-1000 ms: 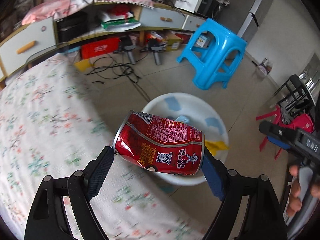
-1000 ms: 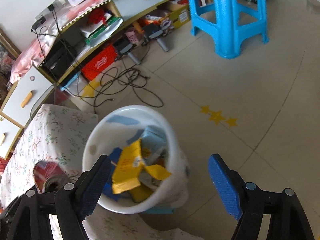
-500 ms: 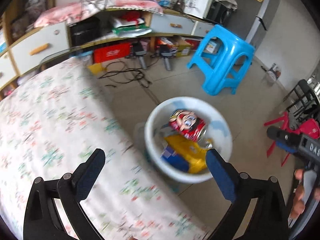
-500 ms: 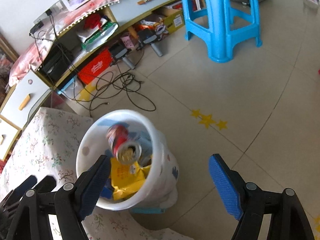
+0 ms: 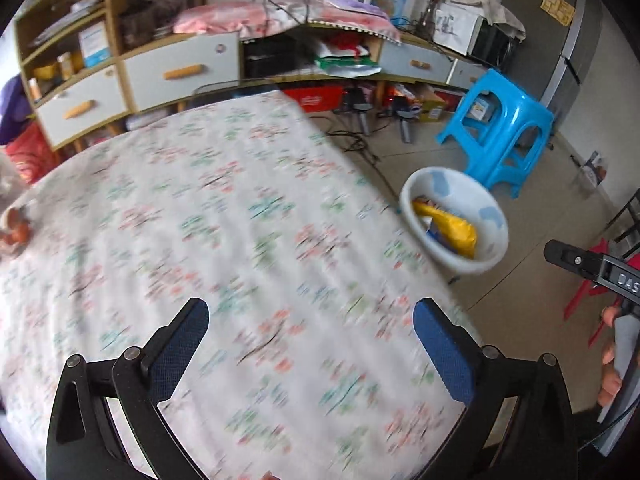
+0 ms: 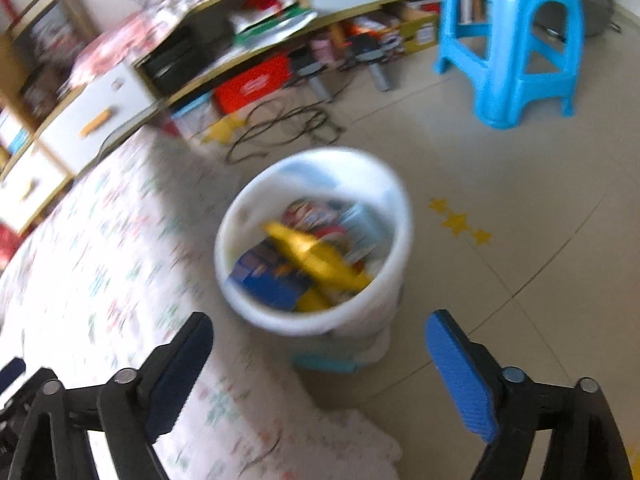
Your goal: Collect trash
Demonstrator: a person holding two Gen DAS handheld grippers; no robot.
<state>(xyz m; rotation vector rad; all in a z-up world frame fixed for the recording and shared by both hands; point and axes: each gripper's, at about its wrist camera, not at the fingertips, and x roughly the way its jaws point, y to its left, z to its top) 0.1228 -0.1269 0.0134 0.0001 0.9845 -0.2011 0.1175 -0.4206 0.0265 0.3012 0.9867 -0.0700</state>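
We see bright, even daylight and soft shadows. Motion blur smears the tablecloth [image 5: 248, 240] and white bin [image 6: 316, 240]; the right view is worse. Heavy fisheye bending, dark vignette at corners.

Your left gripper [image 5: 310, 344] has bare floral tablecloth [image 5: 208, 216] ahead through the frame's middle, with only some small orange-brown bits [image 5: 14, 228] at the far left edge. At center right the white bin [image 5: 454, 216] stands just off the table edge, its mouth unobstructed from above. Beyond it, upper right, the blue stool [image 5: 500, 128] blocks the floor. Cables [image 6: 280, 128] sprawl behind the bin, upper center in your right view.
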